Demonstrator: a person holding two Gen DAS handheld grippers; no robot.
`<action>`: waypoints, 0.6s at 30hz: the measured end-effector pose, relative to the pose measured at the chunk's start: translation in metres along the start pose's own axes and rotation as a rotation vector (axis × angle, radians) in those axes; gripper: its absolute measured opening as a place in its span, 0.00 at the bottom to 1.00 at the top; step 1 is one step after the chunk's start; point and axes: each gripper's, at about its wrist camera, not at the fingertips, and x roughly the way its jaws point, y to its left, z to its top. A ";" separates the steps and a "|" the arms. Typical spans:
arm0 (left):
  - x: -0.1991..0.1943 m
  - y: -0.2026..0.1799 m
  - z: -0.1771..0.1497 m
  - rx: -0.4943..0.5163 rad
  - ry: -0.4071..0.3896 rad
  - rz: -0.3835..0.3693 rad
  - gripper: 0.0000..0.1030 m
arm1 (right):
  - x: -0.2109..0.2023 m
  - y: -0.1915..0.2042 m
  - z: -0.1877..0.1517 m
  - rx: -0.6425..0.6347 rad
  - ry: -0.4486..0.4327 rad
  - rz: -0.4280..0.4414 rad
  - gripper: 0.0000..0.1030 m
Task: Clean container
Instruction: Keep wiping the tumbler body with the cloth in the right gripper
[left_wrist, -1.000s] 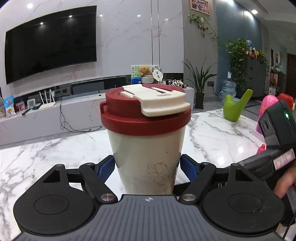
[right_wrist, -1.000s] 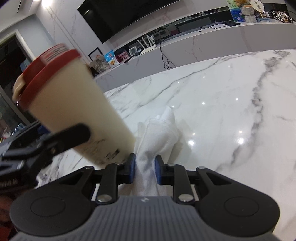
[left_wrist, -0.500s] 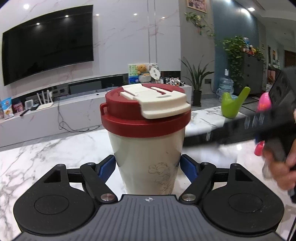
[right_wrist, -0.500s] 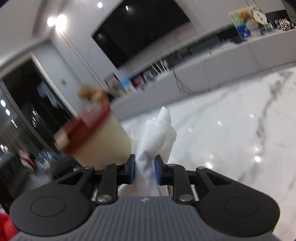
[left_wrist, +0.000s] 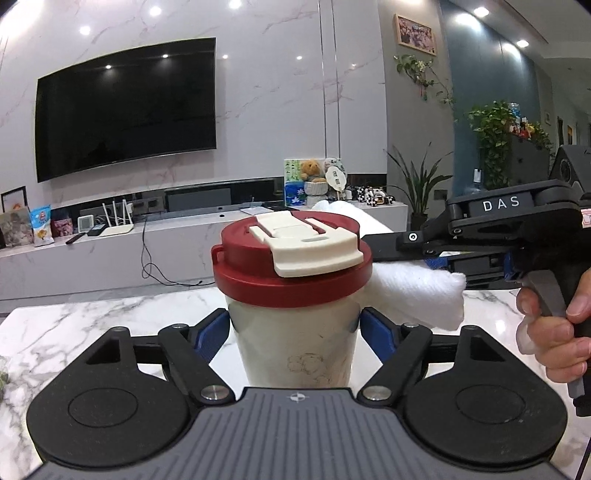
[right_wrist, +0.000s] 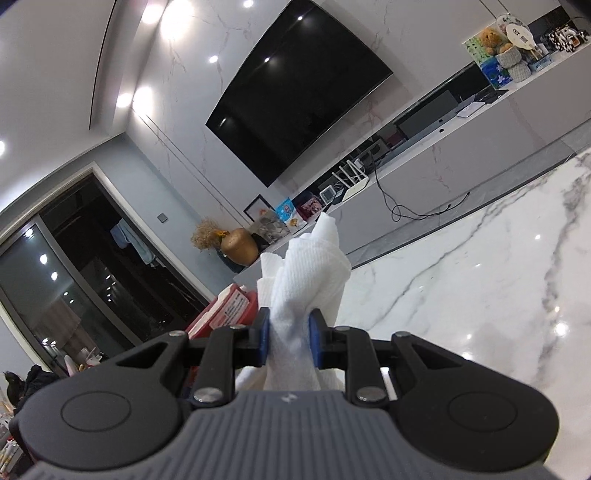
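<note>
A cream cup (left_wrist: 295, 343) with a red lid (left_wrist: 258, 284) and a cream flap stands upright on the marble table (left_wrist: 74, 332). My left gripper (left_wrist: 294, 334) is shut on its body, a blue pad pressing each side. My right gripper (right_wrist: 290, 332) is shut on a bunched white paper towel (right_wrist: 306, 266). In the left wrist view the right gripper (left_wrist: 410, 258) reaches in from the right at lid height, held by a person's hand (left_wrist: 554, 332). There the paper towel (left_wrist: 417, 295) lies against the lid's right and far edge. In the right wrist view the lid (right_wrist: 221, 314) shows low at left, partly hidden.
Beyond the table's far edge runs a long low white console (left_wrist: 110, 254) with cables, below a wall TV (left_wrist: 125, 107). Potted plants (left_wrist: 495, 125) stand at the right. The marble top (right_wrist: 480, 295) stretches bare to the right of the towel.
My right gripper has risen with the towel from beside the cup's base to lid height, coming in from the right in the left wrist view. The cup and left gripper have stayed put.
</note>
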 end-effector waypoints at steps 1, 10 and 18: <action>0.000 0.001 0.000 -0.001 -0.001 -0.005 0.74 | -0.001 0.000 0.000 0.005 0.004 0.003 0.24; 0.001 0.008 0.000 -0.006 -0.007 -0.046 0.74 | 0.014 -0.017 -0.017 0.069 0.101 -0.074 0.24; 0.000 0.007 0.001 -0.006 -0.005 -0.047 0.74 | 0.026 -0.029 -0.031 0.089 0.170 -0.137 0.24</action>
